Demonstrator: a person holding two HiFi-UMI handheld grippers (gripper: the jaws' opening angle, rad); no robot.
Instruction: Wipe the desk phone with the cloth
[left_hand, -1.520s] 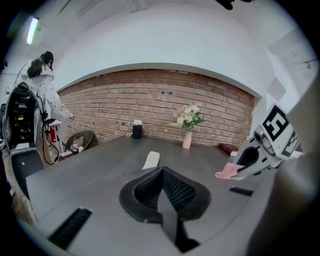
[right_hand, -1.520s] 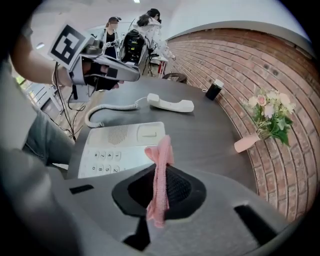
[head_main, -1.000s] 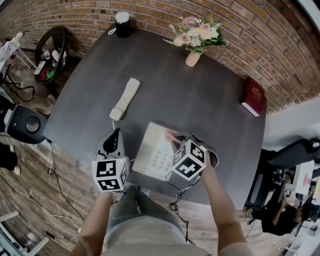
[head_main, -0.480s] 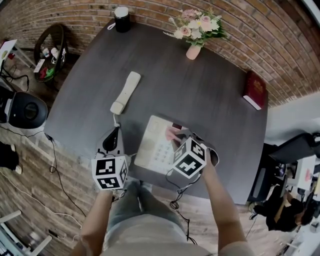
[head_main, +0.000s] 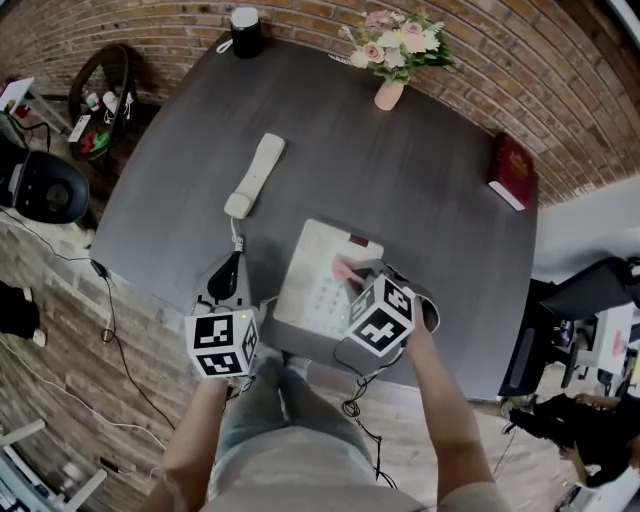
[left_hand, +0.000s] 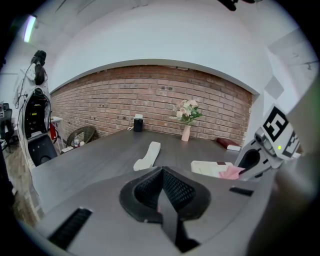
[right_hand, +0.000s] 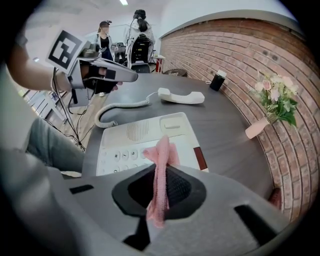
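Seen from above, a dark table (head_main: 430, 210) stands against a brick wall; take twelve o'clock as its far edge.

At seven o'clock, over the near edge, is the left gripper (head_main: 228, 270). Its two dark jaws are pressed together and nothing is between them. A person's bare forearm comes in behind it from the bottom of the view.

At eleven o'clock, on the far edge, stands a small black container (head_main: 245, 35) with a white top.

Near nine o'clock a cream handset (head_main: 255, 175) lies flat on the table, off its cradle and well apart from both grippers. A coiled cord (right_hand: 117, 107) runs from it back to the phone.

At six o'clock sits the cream desk phone base (head_main: 315, 265), keypad upward, between the two grippers. A small dark red panel is near its far right corner.

A pink cloth (head_main: 345, 270) lies over the right part of the base, above the keys. Whether it presses on them cannot be made out.

At five o'clock the right gripper (head_main: 356, 280) is clamped on that cloth: the jaws pinch it at the middle, one end standing out in front and the other hanging behind.

At twelve o'clock stands a pink vase of flowers (head_main: 392, 55).

At two o'clock, by the right edge, lies a red book (head_main: 509, 183)
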